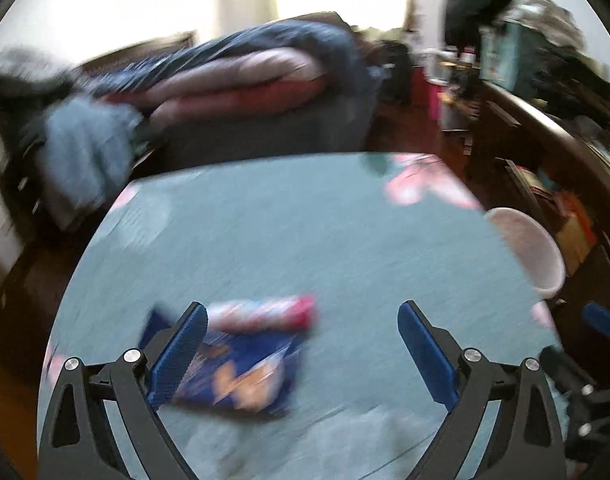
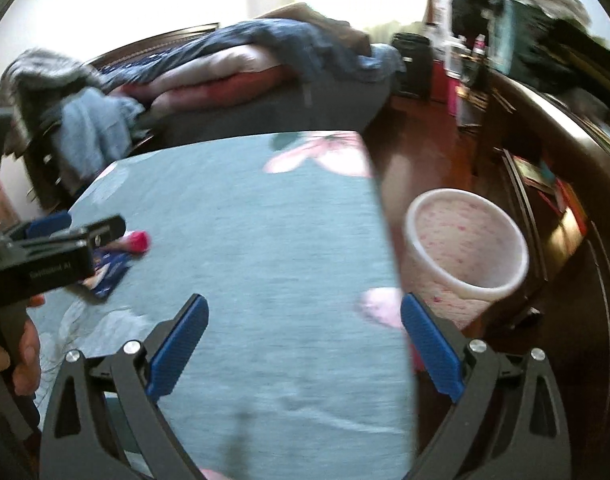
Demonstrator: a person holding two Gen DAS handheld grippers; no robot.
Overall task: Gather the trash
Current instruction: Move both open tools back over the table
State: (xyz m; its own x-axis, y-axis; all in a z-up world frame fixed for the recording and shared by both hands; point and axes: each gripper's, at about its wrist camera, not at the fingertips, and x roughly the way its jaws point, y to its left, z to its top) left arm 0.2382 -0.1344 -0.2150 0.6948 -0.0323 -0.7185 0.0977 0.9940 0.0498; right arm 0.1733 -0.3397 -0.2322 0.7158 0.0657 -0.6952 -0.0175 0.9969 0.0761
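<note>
A blue snack wrapper (image 1: pixel 241 376) and a red-and-white wrapper (image 1: pixel 265 314) lie side by side on the teal bedsheet (image 1: pixel 305 232). My left gripper (image 1: pixel 303 308) hangs over them, open, with its left finger in front of the blue wrapper and nothing pressed between the pads. My right gripper (image 2: pixel 305 300) is open and empty above the bed's right edge. A white bin with pink speckles (image 2: pixel 465 240) stands on the floor just past its right finger. In the right wrist view both wrappers (image 2: pixel 109 270) show partly behind the left gripper (image 2: pixel 61 240). A hand holds that gripper.
The bin (image 1: pixel 525 248) is also at the right in the left wrist view. Piled bedding and clothes (image 1: pixel 245 76) lie beyond the bed. Dark wooden furniture (image 2: pixel 545 128) with clutter on top runs along the right, across a strip of wooden floor (image 2: pixel 417 140).
</note>
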